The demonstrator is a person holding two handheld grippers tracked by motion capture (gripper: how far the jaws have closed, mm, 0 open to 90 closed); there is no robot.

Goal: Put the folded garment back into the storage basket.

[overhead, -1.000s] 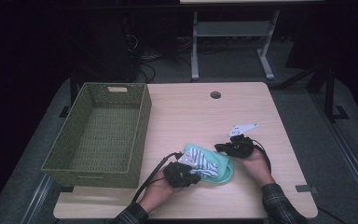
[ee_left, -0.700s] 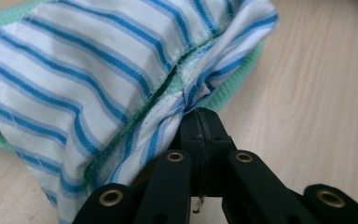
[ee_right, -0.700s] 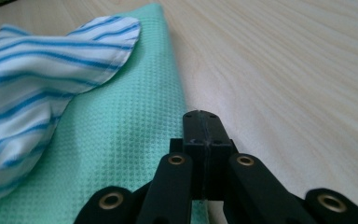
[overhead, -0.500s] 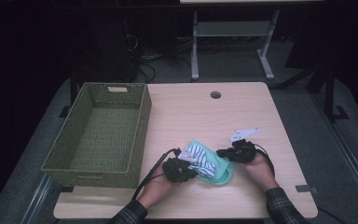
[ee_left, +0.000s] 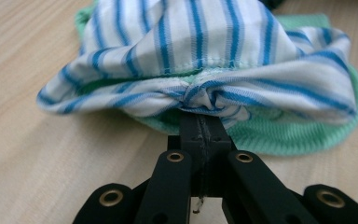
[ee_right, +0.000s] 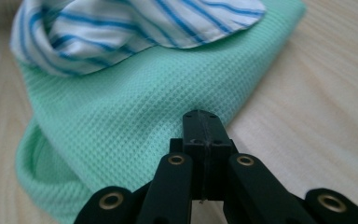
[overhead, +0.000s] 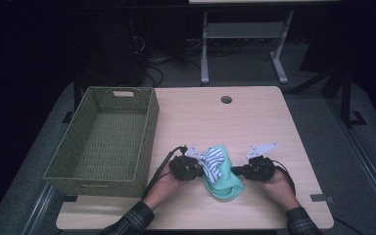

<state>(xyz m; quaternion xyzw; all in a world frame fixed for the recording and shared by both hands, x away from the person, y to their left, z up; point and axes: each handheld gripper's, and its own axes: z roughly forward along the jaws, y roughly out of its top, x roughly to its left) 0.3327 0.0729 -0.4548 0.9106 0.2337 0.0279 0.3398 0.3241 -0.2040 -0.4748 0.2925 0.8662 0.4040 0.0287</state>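
The left tool point(ee_left: 199, 122) pinches the striped cloth point(ee_left: 200, 51) bunched ahead of it, likely to fold it; the right tool point(ee_right: 202, 122), closed, clamps the green cloth point(ee_right: 135, 121).

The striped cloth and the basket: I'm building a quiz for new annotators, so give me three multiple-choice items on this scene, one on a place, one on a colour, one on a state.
1. Where does the striped cloth lie?
A. in the basket
B. on the green cloth
C. on the floor

2. What colour are the striped cloth's stripes?
A. blue
B. red
C. black

3. How are the left tongs?
A. wide open above the table
B. shut on the basket's rim
C. shut on the striped cloth

Key: B, in the high view it rests on the green cloth on the table, right of the basket. A, the left gripper view shows blue on white. C, there the closed jaws pinch a bunched fold.
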